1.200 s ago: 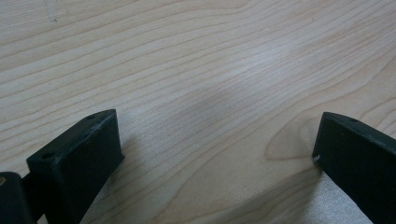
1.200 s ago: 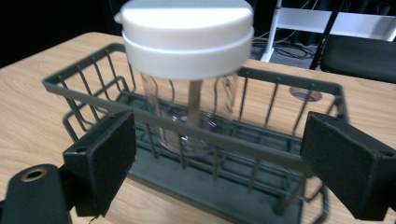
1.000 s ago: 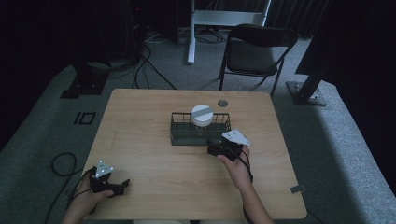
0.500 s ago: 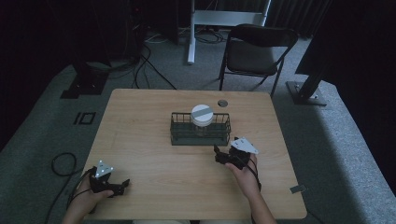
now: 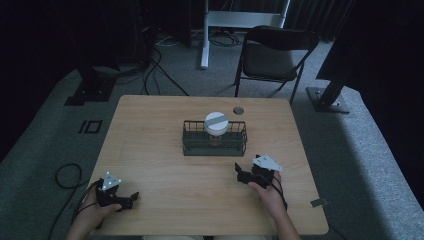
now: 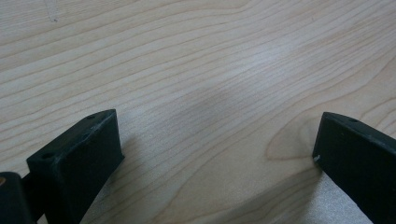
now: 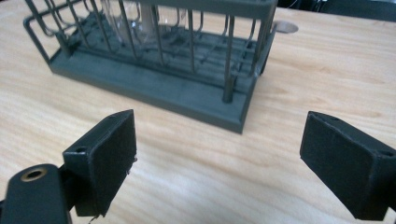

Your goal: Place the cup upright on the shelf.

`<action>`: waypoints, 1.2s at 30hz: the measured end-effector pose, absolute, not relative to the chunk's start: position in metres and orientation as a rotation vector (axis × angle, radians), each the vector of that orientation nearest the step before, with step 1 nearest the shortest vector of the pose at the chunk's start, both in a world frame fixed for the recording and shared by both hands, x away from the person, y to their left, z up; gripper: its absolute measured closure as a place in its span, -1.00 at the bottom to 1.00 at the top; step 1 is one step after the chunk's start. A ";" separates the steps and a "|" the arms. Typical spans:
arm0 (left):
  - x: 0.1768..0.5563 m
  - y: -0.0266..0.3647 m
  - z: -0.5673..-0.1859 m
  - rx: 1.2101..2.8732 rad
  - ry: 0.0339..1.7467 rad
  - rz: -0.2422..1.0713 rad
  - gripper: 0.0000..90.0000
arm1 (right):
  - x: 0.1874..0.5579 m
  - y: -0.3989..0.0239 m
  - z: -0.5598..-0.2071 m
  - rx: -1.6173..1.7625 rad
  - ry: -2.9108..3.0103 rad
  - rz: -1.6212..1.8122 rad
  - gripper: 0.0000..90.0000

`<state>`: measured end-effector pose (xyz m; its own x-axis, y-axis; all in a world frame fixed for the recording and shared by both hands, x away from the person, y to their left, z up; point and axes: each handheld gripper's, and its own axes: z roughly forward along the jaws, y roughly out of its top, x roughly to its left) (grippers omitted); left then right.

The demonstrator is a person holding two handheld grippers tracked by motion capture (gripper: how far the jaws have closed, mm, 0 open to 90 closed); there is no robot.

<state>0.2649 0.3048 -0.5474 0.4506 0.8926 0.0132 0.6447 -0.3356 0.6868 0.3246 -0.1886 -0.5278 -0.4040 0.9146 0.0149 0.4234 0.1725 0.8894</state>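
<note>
Bare table [image 5: 155, 150] all round, wire basket [image 5: 215, 145] with jar [image 5: 216, 125] mid-table beyond right tongs [image 5: 245, 175].

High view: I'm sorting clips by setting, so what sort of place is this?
Probably a lab or studio: a lone wooden table on grey carpet, cables across the floor, equipment stands and a folding chair behind.

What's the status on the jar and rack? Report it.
Done: the jar stands in the rack. In hand: nothing; the right gripper sits open in front of the rack, the left gripper open by the table edge. Left: nothing evident.
</note>
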 end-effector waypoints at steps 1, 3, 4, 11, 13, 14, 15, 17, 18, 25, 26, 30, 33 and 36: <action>0.265 0.305 -0.547 2.092 1.280 0.525 -0.97 | 0.324 -0.191 -0.529 1.253 1.923 1.179 -0.76; 0.265 0.305 -0.547 2.092 1.280 0.525 -0.97 | 0.322 -0.195 -0.531 1.244 1.942 1.183 -0.76; 0.265 0.305 -0.547 2.092 1.280 0.525 -0.97 | 0.322 -0.197 -0.532 1.235 1.951 1.180 -0.76; 0.265 0.305 -0.547 2.092 1.280 0.525 -0.97 | 0.317 -0.214 -0.538 1.214 2.013 1.190 -0.76; 0.265 0.305 -0.547 2.092 1.280 0.525 -0.97 | 0.316 -0.220 -0.539 1.223 2.009 1.184 -0.76; 0.265 0.305 -0.547 2.092 1.280 0.525 -0.97 | 0.316 -0.222 -0.540 1.231 2.013 1.178 -0.76; 0.265 0.305 -0.547 2.092 1.280 0.525 -0.97 | 0.315 -0.224 -0.540 1.238 2.007 1.170 -0.76; 0.265 0.305 -0.547 2.092 1.280 0.525 -0.97 | 0.315 -0.229 -0.541 1.242 2.015 1.166 -0.76; 0.265 0.305 -0.547 2.092 1.280 0.525 -0.97 | 0.314 -0.230 -0.542 1.250 2.012 1.158 -0.76; 0.265 0.305 -0.547 2.093 1.279 0.526 -0.97 | 0.314 -0.243 -0.546 1.298 2.009 1.114 -0.76; 0.265 0.305 -0.547 2.094 1.278 0.526 -0.97 | 0.314 -0.245 -0.546 1.304 2.010 1.110 -0.76; 0.265 0.305 -0.547 2.093 1.279 0.526 -0.97 | 0.315 -0.251 -0.546 1.313 2.019 1.083 -0.76; 0.265 0.305 -0.547 2.093 1.279 0.526 -0.97 | 0.315 -0.255 -0.547 1.315 2.043 1.060 -0.76; 0.265 0.305 -0.547 2.093 1.279 0.526 -0.97 | 0.315 -0.258 -0.547 1.313 2.067 1.048 -0.76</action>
<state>0.2649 0.3048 -0.5473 0.4512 0.8923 0.0142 0.6444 -0.3367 0.6865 0.3151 -0.2583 -0.5472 -0.4290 0.9032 0.0090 0.5409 0.2489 0.8034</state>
